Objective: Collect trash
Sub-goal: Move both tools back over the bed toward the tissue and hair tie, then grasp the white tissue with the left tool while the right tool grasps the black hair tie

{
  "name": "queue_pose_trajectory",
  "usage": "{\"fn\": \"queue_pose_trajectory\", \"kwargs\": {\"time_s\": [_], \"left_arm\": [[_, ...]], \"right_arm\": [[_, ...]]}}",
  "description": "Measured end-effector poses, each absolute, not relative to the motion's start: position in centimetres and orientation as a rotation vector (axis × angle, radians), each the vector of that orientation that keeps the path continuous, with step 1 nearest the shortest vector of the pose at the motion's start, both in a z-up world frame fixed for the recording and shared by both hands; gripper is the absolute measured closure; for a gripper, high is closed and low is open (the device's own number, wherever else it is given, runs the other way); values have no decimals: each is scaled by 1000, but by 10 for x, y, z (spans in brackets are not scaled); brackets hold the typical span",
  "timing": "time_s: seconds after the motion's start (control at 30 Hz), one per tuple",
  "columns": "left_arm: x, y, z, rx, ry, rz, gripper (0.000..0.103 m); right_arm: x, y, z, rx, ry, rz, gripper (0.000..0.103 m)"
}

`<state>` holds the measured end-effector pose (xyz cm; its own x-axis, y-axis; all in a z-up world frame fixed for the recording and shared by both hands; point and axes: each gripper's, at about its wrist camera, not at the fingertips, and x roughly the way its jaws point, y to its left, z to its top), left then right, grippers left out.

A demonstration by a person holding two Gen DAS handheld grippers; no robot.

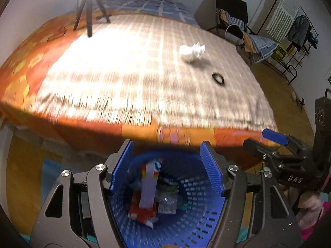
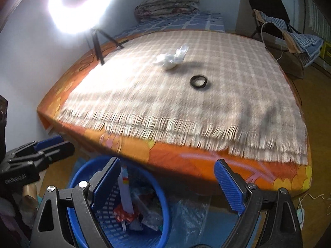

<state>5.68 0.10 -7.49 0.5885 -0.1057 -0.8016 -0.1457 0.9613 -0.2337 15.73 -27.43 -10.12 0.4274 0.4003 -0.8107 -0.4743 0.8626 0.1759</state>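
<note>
A crumpled white tissue lies on the checked blanket on the bed; it also shows in the right wrist view. A blue mesh trash basket stands on the floor at the bed's foot and holds wrappers and a paper strip; the basket also shows in the right wrist view. My left gripper is open and empty, right above the basket. My right gripper is open and empty, beside and above the basket.
A black hair tie lies on the blanket near the tissue. A tripod with a ring light stands at the bed's far left. A chair with clothes and a drying rack stand to the right.
</note>
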Motion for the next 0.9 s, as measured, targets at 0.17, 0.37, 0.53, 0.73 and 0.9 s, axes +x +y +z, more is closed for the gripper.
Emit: {"fn": "queue_pose_trajectory", "kwargs": {"time_s": [0.17,0.37,0.53,0.73,0.9], "left_arm": [[96,-2,-59,-257,932,-6,34],[142,-9,-53,-241,913,-44,34],[182,-7,-59,-305,928,-70,34],[221,-3,-66,-348,928,-75,34],[252,2,-81,-446,968,-94,34]], "right_arm": [[181,-281,-93,-1,965,550,10],[213,-275,-89,-14,952,555,10],[235,-266,-91,-60,951,566,11],[258,-252,-104,-127,958,568,18],[278,-248,-113,-115,978,574,19]]}}
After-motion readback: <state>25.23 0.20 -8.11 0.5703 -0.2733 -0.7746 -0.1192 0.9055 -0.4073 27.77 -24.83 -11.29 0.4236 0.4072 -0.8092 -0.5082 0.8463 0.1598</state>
